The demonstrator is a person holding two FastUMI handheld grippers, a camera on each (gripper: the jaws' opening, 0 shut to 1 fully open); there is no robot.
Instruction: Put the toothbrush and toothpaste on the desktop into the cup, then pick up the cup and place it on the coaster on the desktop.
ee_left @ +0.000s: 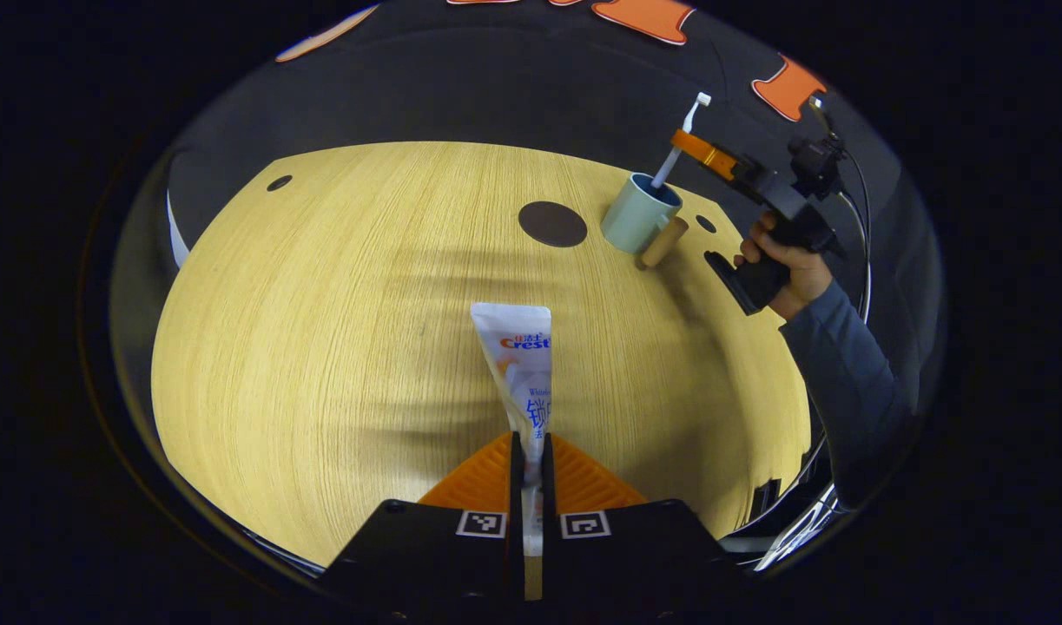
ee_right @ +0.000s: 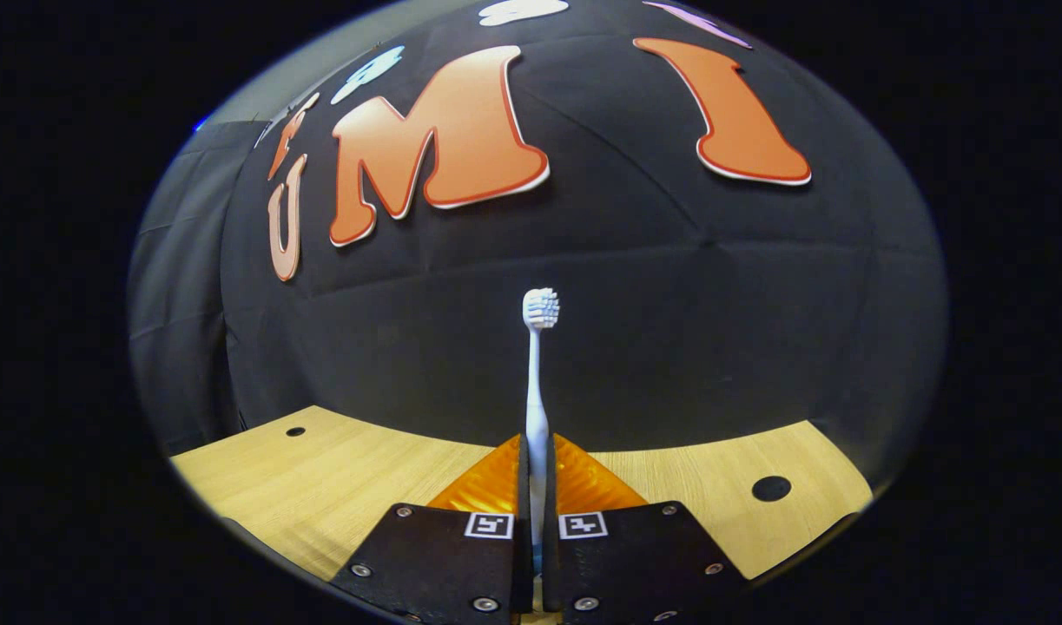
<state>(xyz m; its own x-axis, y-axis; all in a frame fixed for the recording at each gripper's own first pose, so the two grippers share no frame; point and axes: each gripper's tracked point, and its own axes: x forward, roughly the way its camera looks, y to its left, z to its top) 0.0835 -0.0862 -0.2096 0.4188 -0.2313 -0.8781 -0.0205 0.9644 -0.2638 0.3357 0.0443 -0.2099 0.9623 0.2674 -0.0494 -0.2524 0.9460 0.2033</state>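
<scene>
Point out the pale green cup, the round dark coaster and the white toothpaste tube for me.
Pale green cup [ee_left: 632, 223]: left gripper view, on its outer wall.
Round dark coaster [ee_left: 552, 224]: left gripper view, on its centre.
White toothpaste tube [ee_left: 520, 351]: left gripper view, on its flat printed body.

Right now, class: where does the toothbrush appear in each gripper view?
Left gripper view: the toothbrush stands at upper right, its lower end in the cup, held by the far gripper.
Right gripper view: the toothbrush stands upright at centre between the jaws.
Shared landmark: the wooden desktop.
</scene>
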